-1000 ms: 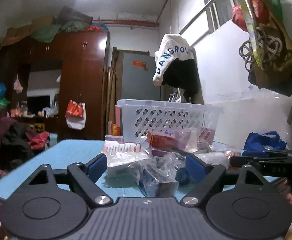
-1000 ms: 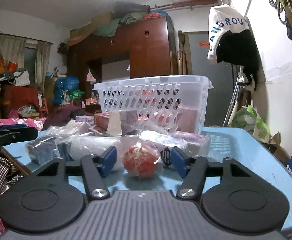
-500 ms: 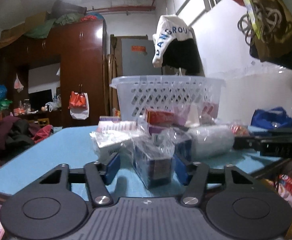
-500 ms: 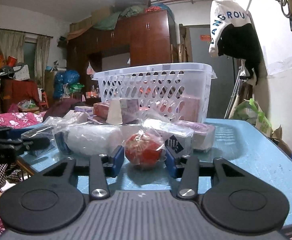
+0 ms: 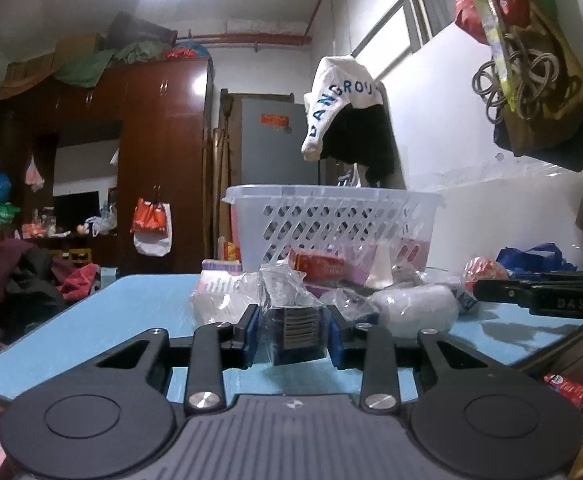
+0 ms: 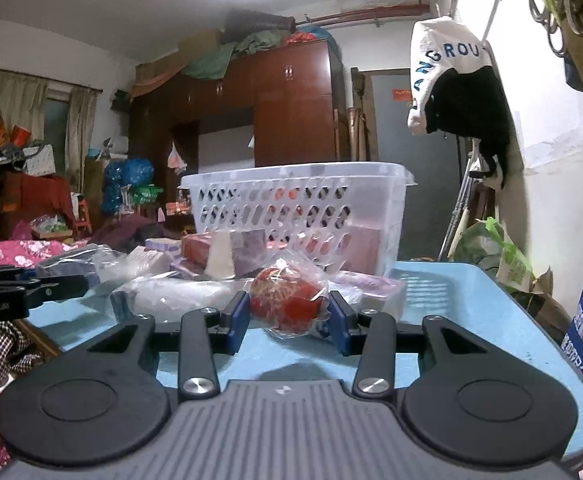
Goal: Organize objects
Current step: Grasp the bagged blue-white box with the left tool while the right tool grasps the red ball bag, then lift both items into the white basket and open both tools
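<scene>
Left black two-finger gripper w/ blue pads (image 5: 292, 330): jaws closed in, clamping sth. Right black two-finger gripper (image 6: 287, 316): same, level, pointing fwd.

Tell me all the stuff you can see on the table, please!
basket: one, white, far side of table
table: one, light blue
dark box in plastic wrap: one, dark blue, between left fingers
round wrapped ball: one, red, between right fingers
white bagged bundle: one, mid-table
flat boxes: several, red and pink, before basket
left gripper: black, blue pads, shut on box
right gripper: same, shut on ball
</scene>
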`<state>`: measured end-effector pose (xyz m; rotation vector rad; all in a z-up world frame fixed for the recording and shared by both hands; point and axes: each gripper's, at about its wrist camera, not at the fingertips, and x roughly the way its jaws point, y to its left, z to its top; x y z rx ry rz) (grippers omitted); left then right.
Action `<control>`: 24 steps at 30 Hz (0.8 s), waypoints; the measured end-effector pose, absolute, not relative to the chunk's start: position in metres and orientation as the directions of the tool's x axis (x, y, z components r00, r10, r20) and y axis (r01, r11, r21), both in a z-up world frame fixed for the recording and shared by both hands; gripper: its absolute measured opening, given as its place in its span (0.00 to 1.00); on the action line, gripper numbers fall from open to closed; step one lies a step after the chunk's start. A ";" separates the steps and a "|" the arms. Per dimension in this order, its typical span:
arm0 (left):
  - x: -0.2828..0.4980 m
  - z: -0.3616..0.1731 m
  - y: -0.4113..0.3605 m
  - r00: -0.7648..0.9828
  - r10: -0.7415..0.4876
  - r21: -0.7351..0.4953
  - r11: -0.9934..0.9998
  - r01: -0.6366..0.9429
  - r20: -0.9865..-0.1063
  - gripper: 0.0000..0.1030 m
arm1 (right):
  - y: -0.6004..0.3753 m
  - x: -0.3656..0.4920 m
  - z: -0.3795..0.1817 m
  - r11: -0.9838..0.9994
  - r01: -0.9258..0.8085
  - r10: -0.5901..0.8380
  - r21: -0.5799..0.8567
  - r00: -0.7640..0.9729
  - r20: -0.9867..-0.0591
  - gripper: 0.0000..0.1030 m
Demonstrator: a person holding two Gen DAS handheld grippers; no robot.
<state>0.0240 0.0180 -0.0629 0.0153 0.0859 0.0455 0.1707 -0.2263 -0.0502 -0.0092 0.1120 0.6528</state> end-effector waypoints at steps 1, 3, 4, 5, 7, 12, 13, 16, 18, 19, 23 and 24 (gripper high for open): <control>0.023 -0.062 0.018 0.996 0.039 0.015 0.999 -0.038 -0.079 0.37 | -0.228 0.172 -0.050 0.795 -0.605 0.605 0.034 0.789 -0.108 0.44; 0.023 -0.059 0.017 0.997 0.027 0.011 1.000 -0.026 -0.073 0.37 | -0.231 0.173 -0.048 0.796 -0.603 0.604 0.049 0.790 -0.103 0.44; 0.024 -0.056 0.017 0.997 0.023 0.008 1.000 -0.022 -0.068 0.37 | -0.232 0.174 -0.046 0.794 -0.606 0.608 0.059 0.787 -0.099 0.44; 0.026 -0.052 0.017 0.998 0.016 0.001 1.000 -0.016 -0.063 0.37 | -0.233 0.174 -0.042 0.792 -0.608 0.611 0.064 0.786 -0.093 0.44; 0.032 -0.039 0.018 0.999 0.001 -0.010 1.000 -0.001 -0.045 0.37 | -0.232 0.176 -0.034 0.790 -0.610 0.613 0.061 0.786 -0.081 0.44; 0.069 0.009 0.026 0.999 -0.040 -0.040 0.998 0.039 -0.009 0.37 | -0.222 0.200 0.009 0.777 -0.627 0.629 0.049 0.776 -0.040 0.44; 0.079 0.022 0.026 0.999 -0.047 -0.043 0.998 0.047 -0.007 0.37 | -0.219 0.207 0.019 0.770 -0.636 0.638 0.048 0.769 -0.037 0.44; 0.118 0.062 0.024 0.998 -0.059 -0.045 0.997 0.059 -0.009 0.37 | -0.200 0.235 0.053 0.786 -0.618 0.616 -0.015 0.786 -0.046 0.44; 0.150 0.082 0.020 0.997 -0.054 -0.047 0.998 0.052 -0.048 0.37 | -0.189 0.255 0.067 0.794 -0.606 0.603 -0.039 0.794 -0.075 0.44; 0.167 0.087 0.019 0.994 -0.064 -0.058 0.997 0.059 -0.089 0.37 | -0.185 0.265 0.073 0.796 -0.603 0.598 -0.042 0.796 -0.096 0.44; 0.217 0.084 0.018 0.971 -0.087 -0.101 0.993 0.066 -0.224 0.37 | -0.174 0.294 0.077 0.806 -0.591 0.577 -0.044 0.799 -0.167 0.44; 0.222 0.082 0.018 0.968 -0.088 -0.105 0.992 0.065 -0.237 0.37 | -0.173 0.296 0.076 0.805 -0.591 0.576 -0.049 0.799 -0.175 0.44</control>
